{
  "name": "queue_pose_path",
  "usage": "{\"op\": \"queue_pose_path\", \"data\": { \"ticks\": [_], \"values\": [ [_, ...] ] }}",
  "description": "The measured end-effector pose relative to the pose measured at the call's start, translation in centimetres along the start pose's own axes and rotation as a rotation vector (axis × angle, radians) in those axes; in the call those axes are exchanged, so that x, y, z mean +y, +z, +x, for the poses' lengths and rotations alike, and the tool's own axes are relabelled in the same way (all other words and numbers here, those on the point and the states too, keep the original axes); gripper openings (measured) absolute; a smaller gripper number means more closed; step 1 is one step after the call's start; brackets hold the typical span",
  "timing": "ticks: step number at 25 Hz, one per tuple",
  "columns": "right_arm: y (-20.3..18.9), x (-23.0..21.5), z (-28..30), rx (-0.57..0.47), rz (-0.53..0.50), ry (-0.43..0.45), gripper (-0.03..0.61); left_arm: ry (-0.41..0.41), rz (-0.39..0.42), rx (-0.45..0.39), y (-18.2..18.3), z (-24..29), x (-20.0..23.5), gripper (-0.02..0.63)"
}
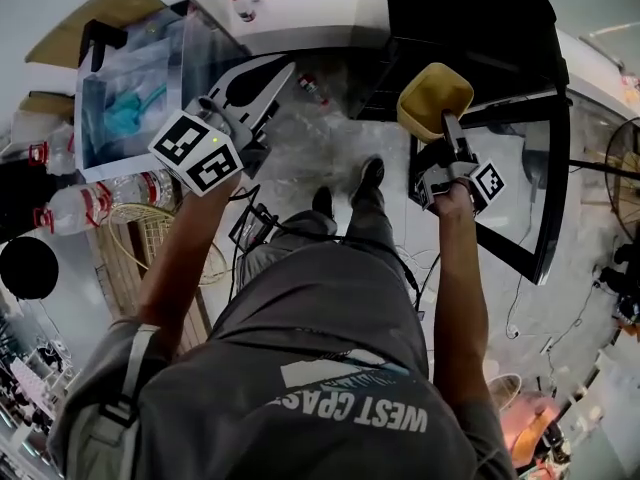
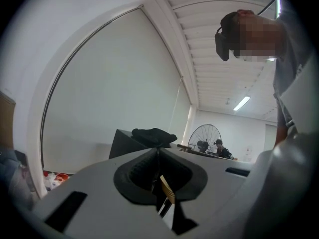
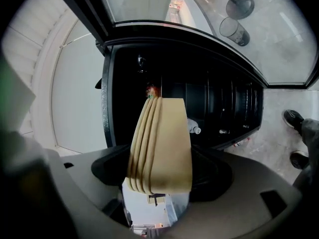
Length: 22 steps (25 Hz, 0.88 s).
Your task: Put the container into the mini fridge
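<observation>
- Right tongs (image 1: 447, 128) clenched on tan container's (image 3: 162, 143) edge, in front of open mini fridge (image 3: 224, 98); an edge-only grip could let it tilt or slip.
- Container might clip fridge frame going in.
- Left tongs (image 2: 158, 151) clenched, empty.

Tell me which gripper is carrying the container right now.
The right gripper: its jaws clamp the wall of the tan container. The left gripper has its jaws together with nothing between them.

Mini fridge (image 3: 219, 96) interior dark, its small contents (image 3: 195, 127) beyond recognition; container (image 3: 162, 138) base out of sight between the jaws.
</observation>
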State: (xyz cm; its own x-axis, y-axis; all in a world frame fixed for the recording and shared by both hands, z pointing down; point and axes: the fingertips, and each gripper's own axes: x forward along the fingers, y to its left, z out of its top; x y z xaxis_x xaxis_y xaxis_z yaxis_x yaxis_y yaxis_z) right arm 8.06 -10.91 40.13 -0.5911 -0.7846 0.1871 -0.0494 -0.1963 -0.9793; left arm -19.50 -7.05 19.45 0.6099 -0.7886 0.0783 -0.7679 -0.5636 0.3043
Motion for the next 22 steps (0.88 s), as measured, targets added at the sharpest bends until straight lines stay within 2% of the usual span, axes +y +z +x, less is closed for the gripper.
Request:
{"op": "queue_pose_path", "data": {
  "ticks": [13,22],
  "values": [
    [4.7,-5.3,5.8,-0.014,0.046,-0.02,0.353,0.071,-0.03,0.054,-1.7,3.0,1.8,0.028],
    [8.0,-9.0,9.1,-0.07,0.072,-0.008,0.353,0.1,-0.052,0.104,-3.8,4.2,2.7,0.028]
  ]
}}
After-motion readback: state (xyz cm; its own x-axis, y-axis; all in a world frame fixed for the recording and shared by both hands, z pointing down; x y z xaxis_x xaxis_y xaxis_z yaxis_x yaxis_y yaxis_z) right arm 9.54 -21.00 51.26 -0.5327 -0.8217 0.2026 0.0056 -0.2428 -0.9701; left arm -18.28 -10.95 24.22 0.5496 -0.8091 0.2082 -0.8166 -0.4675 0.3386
